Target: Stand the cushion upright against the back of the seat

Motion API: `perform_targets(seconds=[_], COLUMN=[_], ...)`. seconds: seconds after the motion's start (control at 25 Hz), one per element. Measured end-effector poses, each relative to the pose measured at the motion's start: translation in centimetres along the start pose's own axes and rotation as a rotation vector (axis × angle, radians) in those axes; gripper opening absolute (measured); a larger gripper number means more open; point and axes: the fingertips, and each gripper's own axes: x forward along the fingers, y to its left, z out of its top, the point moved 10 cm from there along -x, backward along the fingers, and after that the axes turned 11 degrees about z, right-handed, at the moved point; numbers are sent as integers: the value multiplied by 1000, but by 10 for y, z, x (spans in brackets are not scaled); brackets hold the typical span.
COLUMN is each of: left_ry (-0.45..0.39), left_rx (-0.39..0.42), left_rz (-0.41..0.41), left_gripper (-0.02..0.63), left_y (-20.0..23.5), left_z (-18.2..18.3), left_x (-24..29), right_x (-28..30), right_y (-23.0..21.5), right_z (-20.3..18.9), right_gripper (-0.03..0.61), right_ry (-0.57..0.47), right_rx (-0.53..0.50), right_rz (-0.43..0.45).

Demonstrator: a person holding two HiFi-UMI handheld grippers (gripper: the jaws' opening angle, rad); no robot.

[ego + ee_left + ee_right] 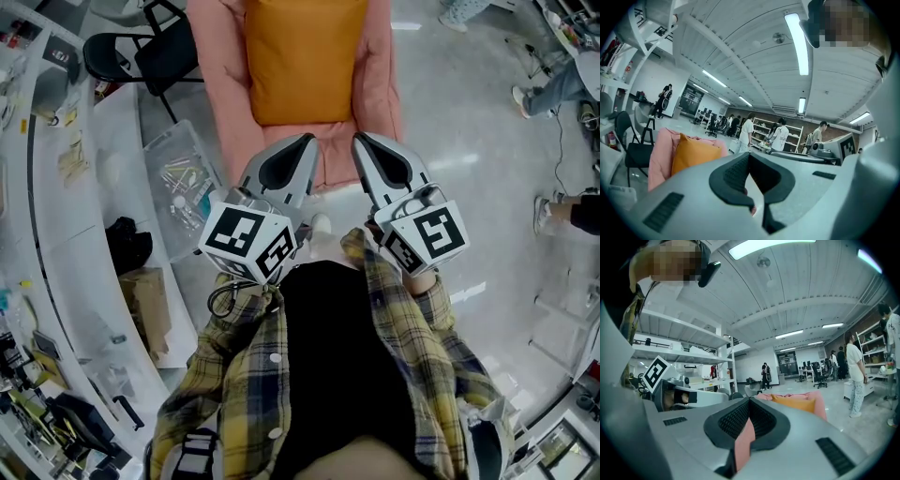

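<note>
Left tool (309, 140) and right tool (359, 140) are held closed, empty; the upright cushion (305, 58) may be toppled if nudged

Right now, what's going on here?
A person holds a claw in each hand. The left claw and the right claw are both closed and empty, pointing toward a pink seat. The orange cushion already appears to stand upright against the seat's back, and neither claw touches it.
</note>
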Motion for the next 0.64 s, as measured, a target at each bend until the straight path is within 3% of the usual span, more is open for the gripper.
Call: perform_targets(seconds=[0.64], left_ry=[7], left_rx=[-3], left_rz=[3], left_gripper=[3], left_y=[9], left_z=[2], left_x=[-6], right_x=[9], right_y=[9], right_z=[-1], right_gripper=[18], right_ry=[21], right_rx=[-12], right_rz=[22])
